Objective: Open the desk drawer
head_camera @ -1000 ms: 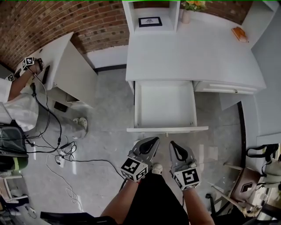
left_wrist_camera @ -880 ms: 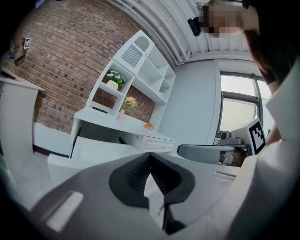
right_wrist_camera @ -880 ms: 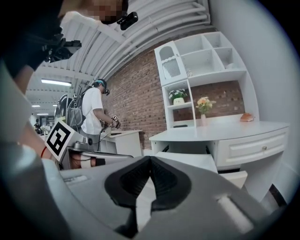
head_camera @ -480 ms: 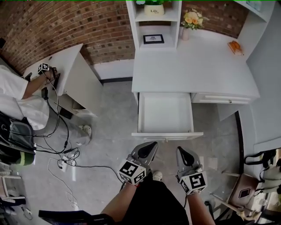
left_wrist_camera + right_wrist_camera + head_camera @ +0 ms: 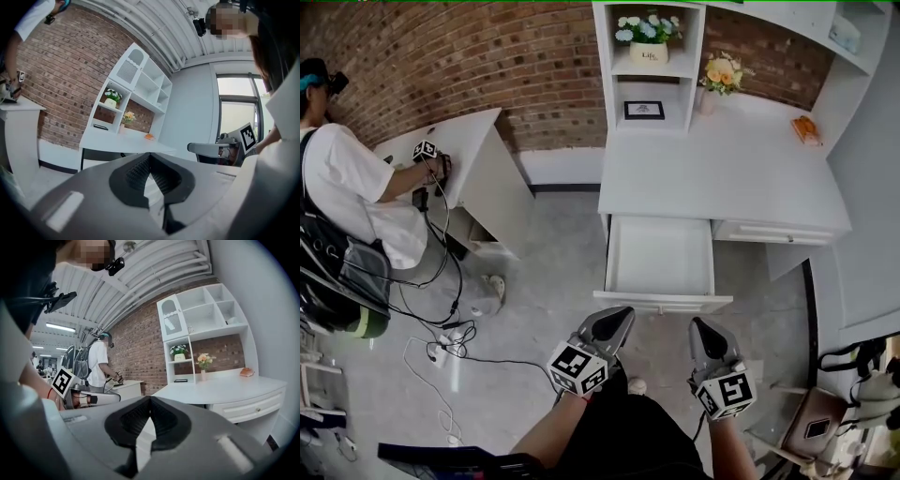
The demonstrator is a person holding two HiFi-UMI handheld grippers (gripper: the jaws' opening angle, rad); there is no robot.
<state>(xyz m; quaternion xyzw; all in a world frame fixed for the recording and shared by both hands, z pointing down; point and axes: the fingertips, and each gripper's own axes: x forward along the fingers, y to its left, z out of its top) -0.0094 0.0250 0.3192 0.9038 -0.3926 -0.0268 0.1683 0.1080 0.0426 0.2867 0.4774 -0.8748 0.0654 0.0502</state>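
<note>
step in hand: the pulling looks finished; the desk drawer (image 5: 659, 255) stands drawn well out of the white desk (image 5: 722, 178), its white inside bare, so i judge the task as good as done.
where the drawer is: under the middle of the desk top, its front panel (image 5: 664, 302) nearest the person; the 2nd drawer (image 5: 778, 232) to its right is shut.
left gripper (image 5: 614, 321): jaws closed together on nothing, pads meeting at the tip in its own view; it is near the front panel but clear of it.
right gripper (image 5: 706, 330): jaws likewise pressed together and empty, apart from the drawer, held level with the left one.
next move: probably none beyond drawing both tools away; if the drawer must come further, a gripper would have to spread its jaws and take the front panel's edge (any knob there is too small to make out).
writing: the white flower pot (image 5: 648, 54) on the shelf reads "life."; the framed picture (image 5: 644, 110) below it has print too small to read; each gripper's cube carries black square markers, no words.
also in view: another person (image 5: 347, 187) works at a separate desk to the left.
</note>
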